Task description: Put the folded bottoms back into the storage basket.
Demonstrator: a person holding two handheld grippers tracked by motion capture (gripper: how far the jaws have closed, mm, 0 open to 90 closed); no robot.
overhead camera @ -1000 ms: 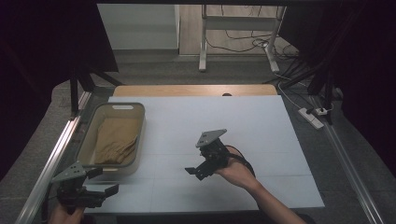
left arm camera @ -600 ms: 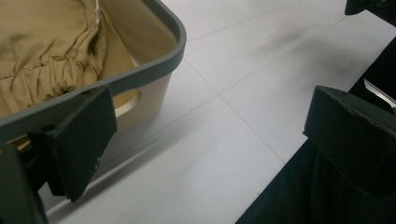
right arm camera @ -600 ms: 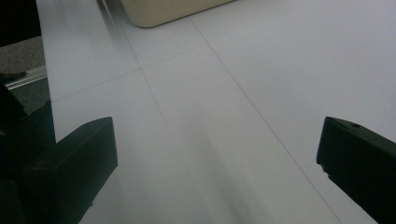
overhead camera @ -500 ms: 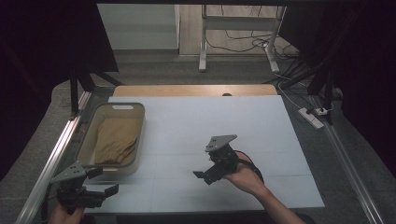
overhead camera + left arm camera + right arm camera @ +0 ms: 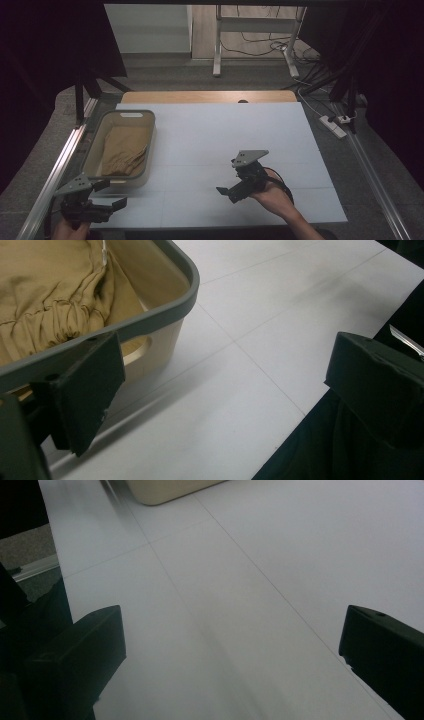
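A beige bin (image 5: 151,145) with a grey rim stands at the left of the white table (image 5: 225,130), and a tan cloth (image 5: 125,150) lies crumpled inside it. My left gripper (image 5: 112,194) hovers at the table's near left corner, just in front of the bin, open with nothing between its jaws. In the left gripper view the bin's rim (image 5: 150,315) and the cloth (image 5: 50,290) are close ahead of the left gripper (image 5: 225,385). My right gripper (image 5: 228,194) is open and holds nothing over the near middle of the table. The right gripper (image 5: 230,645) points along bare table towards the bin's corner (image 5: 165,492).
A wooden strip (image 5: 210,96) borders the table's far edge. A metal rail (image 5: 55,170) runs along the left side. A power strip (image 5: 334,125) and cables lie on the floor at the right, and dark curtains hang on both sides.
My right gripper has drawn back towards the near edge and slightly right, staying open. The left gripper and the bin have not moved.
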